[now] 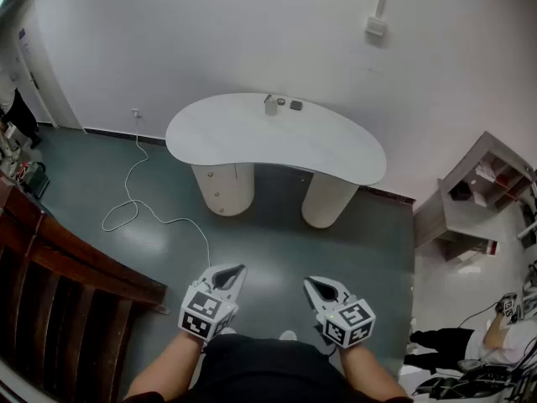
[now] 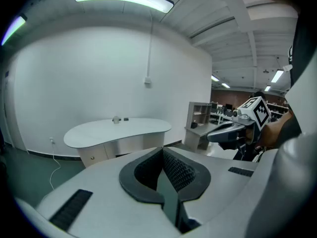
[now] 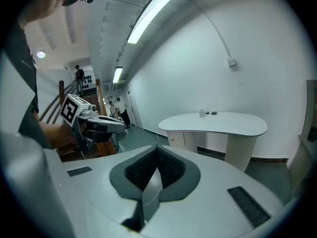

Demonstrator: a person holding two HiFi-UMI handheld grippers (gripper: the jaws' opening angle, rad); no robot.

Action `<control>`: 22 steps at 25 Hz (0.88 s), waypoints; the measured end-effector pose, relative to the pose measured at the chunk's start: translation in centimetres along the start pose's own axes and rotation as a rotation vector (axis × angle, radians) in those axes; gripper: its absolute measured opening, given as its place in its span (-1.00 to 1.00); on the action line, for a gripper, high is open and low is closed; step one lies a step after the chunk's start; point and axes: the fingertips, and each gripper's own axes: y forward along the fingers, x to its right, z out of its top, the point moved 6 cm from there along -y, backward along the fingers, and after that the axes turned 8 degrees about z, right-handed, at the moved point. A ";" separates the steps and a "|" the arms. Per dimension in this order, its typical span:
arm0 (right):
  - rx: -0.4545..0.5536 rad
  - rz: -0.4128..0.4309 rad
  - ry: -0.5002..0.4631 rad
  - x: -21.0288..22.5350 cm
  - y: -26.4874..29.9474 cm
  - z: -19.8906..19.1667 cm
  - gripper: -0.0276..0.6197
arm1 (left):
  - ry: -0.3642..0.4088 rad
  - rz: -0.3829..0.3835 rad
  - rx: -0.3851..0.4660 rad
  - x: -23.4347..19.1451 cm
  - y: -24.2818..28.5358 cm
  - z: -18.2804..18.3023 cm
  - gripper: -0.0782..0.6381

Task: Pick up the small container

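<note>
The small container [image 1: 270, 105] is a pale little jar standing at the far edge of a white kidney-shaped table [image 1: 252, 137], with two small dark objects [image 1: 295, 104] just to its right. It also shows far off as the small container [image 2: 116, 119] in the left gripper view and the small container [image 3: 202, 113] in the right gripper view. My left gripper [image 1: 237, 270] and right gripper [image 1: 310, 283] hang close to my body over the grey-green floor, well short of the table. Both are shut with nothing between the pads, as seen on the left gripper [image 2: 162, 150] and right gripper [image 3: 157, 149].
A white cable [image 1: 134, 200] loops over the floor left of the table. A dark wooden railing [image 1: 59, 267] stands at my left. A grey shelf unit [image 1: 474, 196] is at the right, with a person [image 1: 503, 334] low in the right corner.
</note>
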 end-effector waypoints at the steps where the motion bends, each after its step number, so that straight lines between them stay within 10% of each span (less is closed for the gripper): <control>1: 0.000 -0.004 0.003 0.0 0.2 0.1 -0.93 | 0.003 -0.004 0.001 -0.2 0.0 0.1 -0.74; 22: -0.031 0.015 0.015 -3.5 4.4 0.9 -0.93 | 0.023 -0.007 0.016 -4.8 -2.2 -0.5 -0.74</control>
